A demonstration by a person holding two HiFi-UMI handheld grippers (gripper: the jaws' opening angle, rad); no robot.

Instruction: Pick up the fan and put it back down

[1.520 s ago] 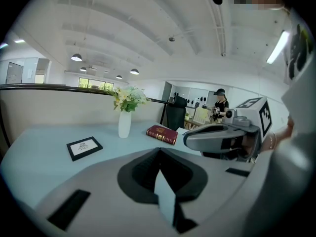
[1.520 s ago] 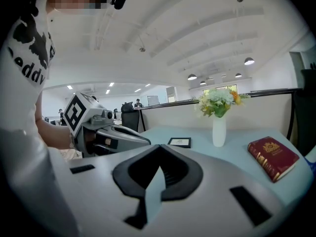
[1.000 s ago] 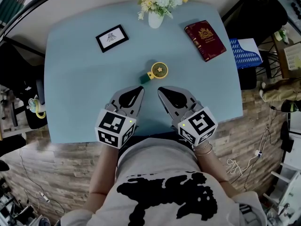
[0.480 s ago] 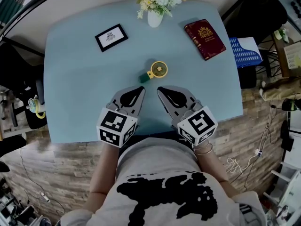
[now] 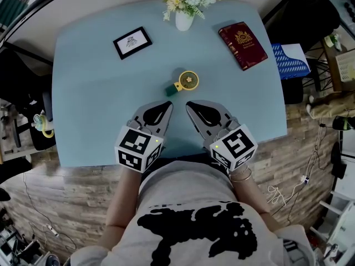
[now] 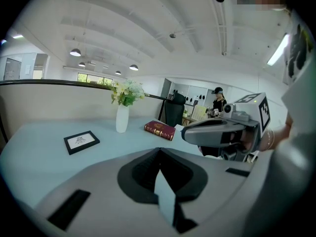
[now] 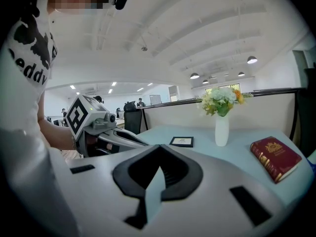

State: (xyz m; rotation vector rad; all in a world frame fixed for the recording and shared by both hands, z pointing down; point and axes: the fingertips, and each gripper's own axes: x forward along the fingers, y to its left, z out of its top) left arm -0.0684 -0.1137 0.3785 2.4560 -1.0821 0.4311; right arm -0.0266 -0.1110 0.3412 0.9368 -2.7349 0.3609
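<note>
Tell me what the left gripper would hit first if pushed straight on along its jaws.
Probably the fan, at its green end, lying just ahead of the shut left gripper; depth is unclear, so the table might come first.

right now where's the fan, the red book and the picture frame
fan (image 5: 188,81), head view, its round yellow head
red book (image 5: 242,45), head view, middle of the cover
picture frame (image 5: 132,42), head view, the white picture inside

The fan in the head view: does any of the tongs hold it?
No, the fan lies free on the table, with nothing touching it.
</note>
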